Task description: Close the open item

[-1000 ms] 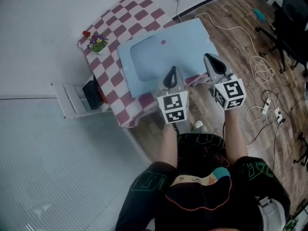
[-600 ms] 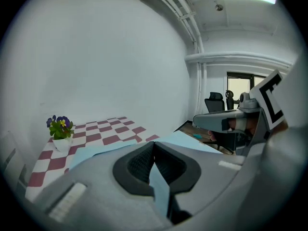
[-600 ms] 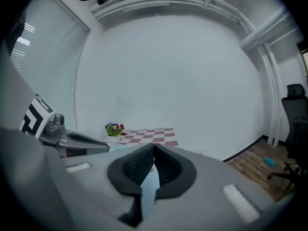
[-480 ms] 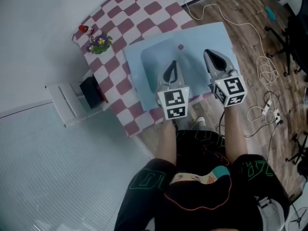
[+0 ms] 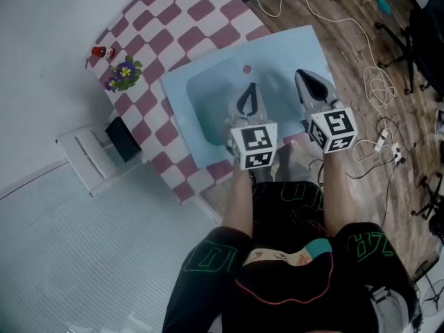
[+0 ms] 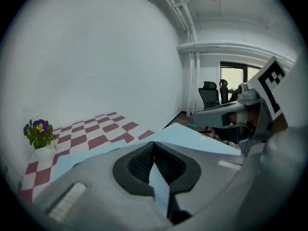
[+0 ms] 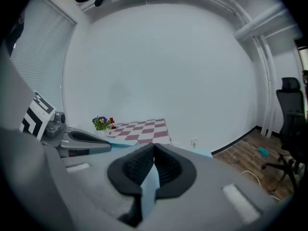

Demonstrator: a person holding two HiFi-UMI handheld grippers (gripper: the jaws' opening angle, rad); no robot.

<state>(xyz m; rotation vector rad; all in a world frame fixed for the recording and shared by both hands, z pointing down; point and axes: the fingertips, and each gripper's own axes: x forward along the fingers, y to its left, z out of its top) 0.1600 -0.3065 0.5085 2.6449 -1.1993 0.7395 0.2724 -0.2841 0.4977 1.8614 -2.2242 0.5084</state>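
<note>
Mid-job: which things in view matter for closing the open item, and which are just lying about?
For the job: blue item on the table; left gripper and right gripper, both shut, empty.

Lying about: flowers, red thing, black box, white rack, cables.

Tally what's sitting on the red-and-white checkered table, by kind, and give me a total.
Large light blue flat item: 1
Small pot of purple and yellow flowers: 1
Small red object: 1
Total: 3
</note>
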